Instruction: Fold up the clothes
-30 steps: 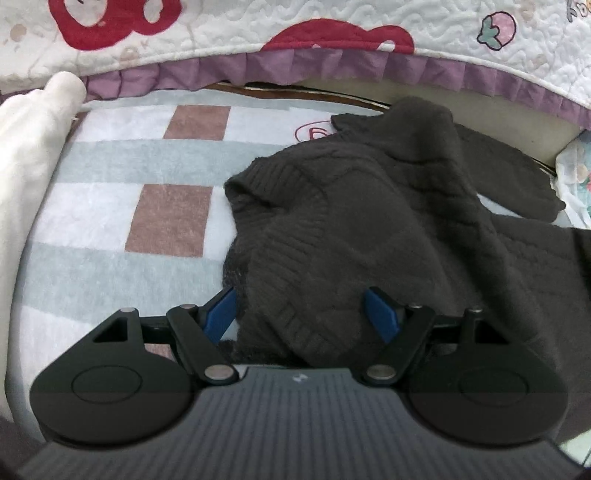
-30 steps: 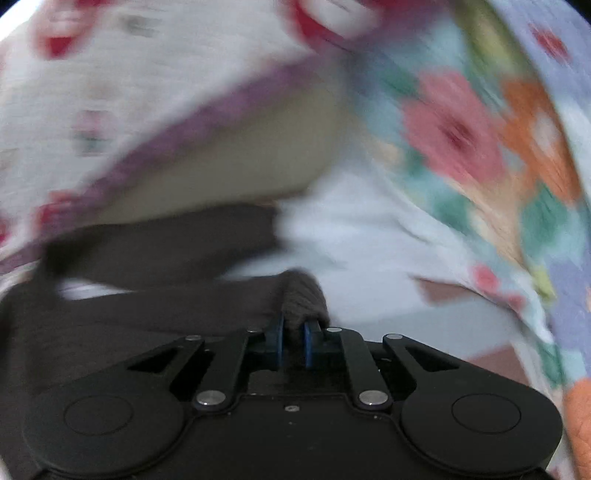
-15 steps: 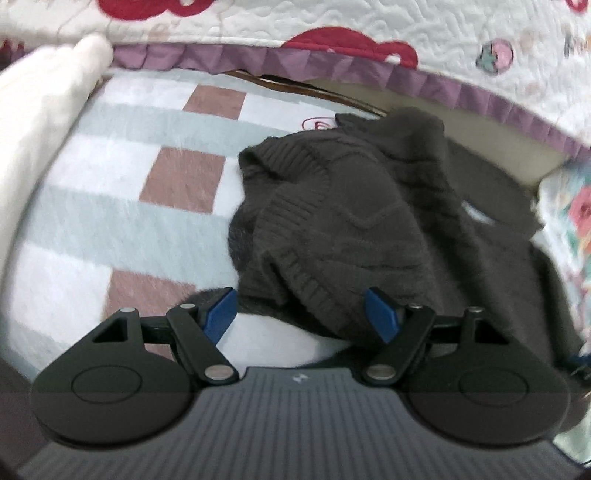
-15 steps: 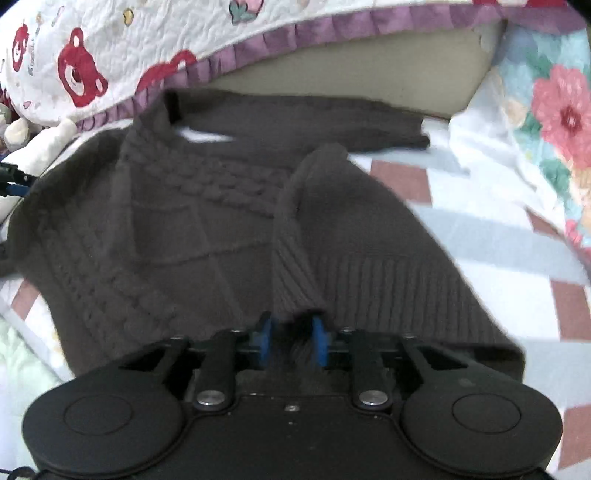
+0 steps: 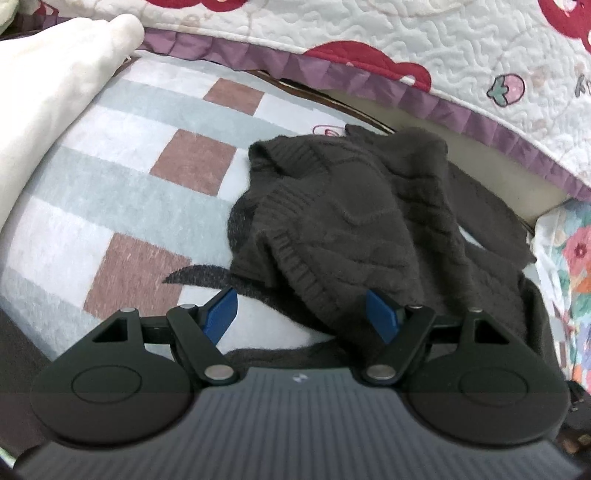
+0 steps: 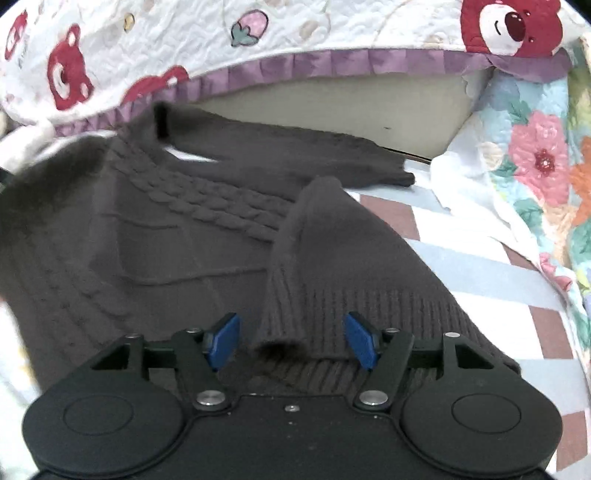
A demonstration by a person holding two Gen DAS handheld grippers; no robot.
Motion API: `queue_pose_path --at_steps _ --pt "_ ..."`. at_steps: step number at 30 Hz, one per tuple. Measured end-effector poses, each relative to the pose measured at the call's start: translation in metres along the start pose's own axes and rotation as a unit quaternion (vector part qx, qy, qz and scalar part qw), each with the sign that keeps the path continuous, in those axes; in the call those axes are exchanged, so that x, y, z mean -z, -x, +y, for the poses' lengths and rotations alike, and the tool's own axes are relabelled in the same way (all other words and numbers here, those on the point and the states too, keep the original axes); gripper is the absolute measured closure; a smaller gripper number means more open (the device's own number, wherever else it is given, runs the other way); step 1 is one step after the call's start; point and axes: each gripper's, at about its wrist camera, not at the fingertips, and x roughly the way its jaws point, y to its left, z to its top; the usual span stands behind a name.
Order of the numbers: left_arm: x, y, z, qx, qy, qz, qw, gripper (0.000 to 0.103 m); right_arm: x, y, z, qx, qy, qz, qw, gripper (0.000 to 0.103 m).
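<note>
A dark brown knitted sweater (image 6: pixel 207 236) is lying on a soft checked blanket (image 5: pixel 122 177) with pale blue, white and brown squares. The sweater is showing twisty cable bumps and ribbed edges. One sleeve (image 6: pixel 303 162) is stretching flat toward the back. A ribbed cuff (image 6: pixel 284 310) is lying folded on top of the body, right between the blue fingers (image 6: pixel 223 341) of the right gripper (image 6: pixel 291 341), whose jaws are gaping wide and holding nothing. The left gripper (image 5: pixel 303 314) is also spread wide, holding nothing, with a bunched sweater corner (image 5: pixel 325 236) lying between its jaws. A quilted bear cover (image 6: pixel 258 33) with a purple frill is hanging behind.
</note>
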Motion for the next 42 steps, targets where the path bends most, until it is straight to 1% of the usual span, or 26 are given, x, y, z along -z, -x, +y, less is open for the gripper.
queue_pose_path --at_steps 1,2,3,4,6,8,9,11,12,13,15,17,18,19,20,22,23,24,26,27,29,32,34,36,39,42 --pt "0.0 0.0 0.0 0.001 0.001 0.0 1.0 0.027 -0.001 -0.006 0.004 0.015 0.011 0.007 1.0 0.039" --pt "0.0 -0.001 -0.001 -0.003 0.0 0.0 1.0 0.027 -0.003 -0.01 0.004 0.028 0.024 0.004 0.999 0.048" --pt "0.0 0.001 0.0 -0.008 0.001 -0.001 1.0 0.027 -0.005 -0.012 0.003 0.04 0.038 -0.003 0.998 0.089" --pt "0.001 0.005 0.001 -0.01 0.002 -0.004 0.9999 0.027 -0.013 -0.013 -0.003 0.051 0.049 -0.004 0.997 0.093" --pt "0.001 0.014 0.006 -0.008 0.008 -0.011 0.9999 0.027 -0.036 -0.005 -0.025 0.086 0.063 -0.027 0.994 0.093" --pt "0.001 0.02 0.014 -0.009 0.022 -0.02 0.9995 0.027 -0.07 0.003 -0.063 0.153 0.073 -0.056 0.984 0.094" --pt "0.001 0.023 0.018 -0.009 0.03 -0.022 0.9993 0.027 -0.088 0.005 -0.088 0.191 0.066 -0.062 0.977 0.094" --pt "0.005 0.026 0.025 -0.003 0.046 -0.017 0.9988 0.027 -0.118 0.005 -0.146 0.229 0.007 -0.053 0.972 0.094" --pt "0.008 0.027 0.027 0.001 0.053 -0.013 0.9985 0.027 -0.126 0.003 -0.165 0.246 -0.014 -0.046 0.968 0.094" --pt "0.01 0.028 0.029 0.004 0.057 -0.009 0.9983 0.027 -0.131 -0.002 -0.175 0.268 -0.016 -0.034 0.963 0.094" --pt "0.014 0.028 0.028 0.004 0.05 0.001 0.9987 0.027 -0.131 -0.01 -0.185 0.299 -0.017 -0.026 0.954 0.093" --pt "0.015 0.025 0.028 0.003 0.048 0.007 0.9988 0.027 -0.127 -0.024 -0.189 0.289 -0.054 0.005 0.956 0.081" --pt "0.014 0.023 0.028 0.004 0.05 0.009 0.9987 0.027 -0.124 -0.032 -0.191 0.282 -0.074 0.022 0.956 0.065" --pt "0.014 0.022 0.029 0.003 0.052 0.011 0.9986 0.027 -0.121 -0.038 -0.186 0.281 -0.081 0.034 0.956 0.061" --pt "0.014 0.02 0.03 0.001 0.052 0.011 0.9986 0.027 -0.117 -0.04 -0.175 0.287 -0.074 0.034 0.955 0.059" --pt "0.013 0.018 0.033 -0.007 0.049 0.01 0.9987 0.027 -0.108 -0.037 -0.143 0.27 -0.043 0.016 0.962 0.043" --pt "0.013 0.018 0.034 -0.011 0.047 0.01 0.9988 0.027 -0.104 -0.035 -0.127 0.26 -0.027 0.007 0.965 0.043" --pt "0.014 0.018 0.036 -0.014 0.044 0.009 0.9989 0.027 -0.1 -0.031 -0.11 0.232 -0.015 -0.003 0.973 0.043" --pt "0.016 0.018 0.037 -0.025 0.036 0.01 0.999 0.027 -0.096 -0.022 -0.079 0.154 0.002 -0.017 0.988 0.043" --pt "0.017 0.018 0.036 -0.029 0.03 0.01 0.9991 0.027 -0.094 -0.018 -0.063 0.112 0.01 -0.024 0.993 0.043" --pt "0.021 0.02 0.033 -0.032 0.012 0.013 0.9993 0.027 -0.094 -0.01 -0.026 0.032 0.039 -0.034 0.998 0.043" --pt "0.028 0.018 0.025 -0.023 -0.017 0.031 0.9991 0.027 -0.098 -0.003 0.028 -0.065 0.076 -0.033 0.994 0.043" --pt "0.035 0.016 0.022 -0.028 -0.032 0.04 0.9983 0.027 -0.103 0.0 0.06 -0.117 0.081 -0.028 0.989 0.043" --pt "0.039 0.016 0.024 -0.03 -0.037 0.037 0.9982 0.027 -0.102 0.003 0.085 -0.16 0.083 -0.027 0.983 0.043" --pt "0.042 0.016 0.03 -0.026 -0.038 0.028 0.9985 0.027 -0.096 0.007 0.12 -0.214 0.095 -0.027 0.972 0.043" --pt "0.044 0.014 0.036 -0.011 -0.03 0.028 0.9991 0.024 -0.087 0.005 0.147 -0.243 0.119 -0.02 0.962 0.043"
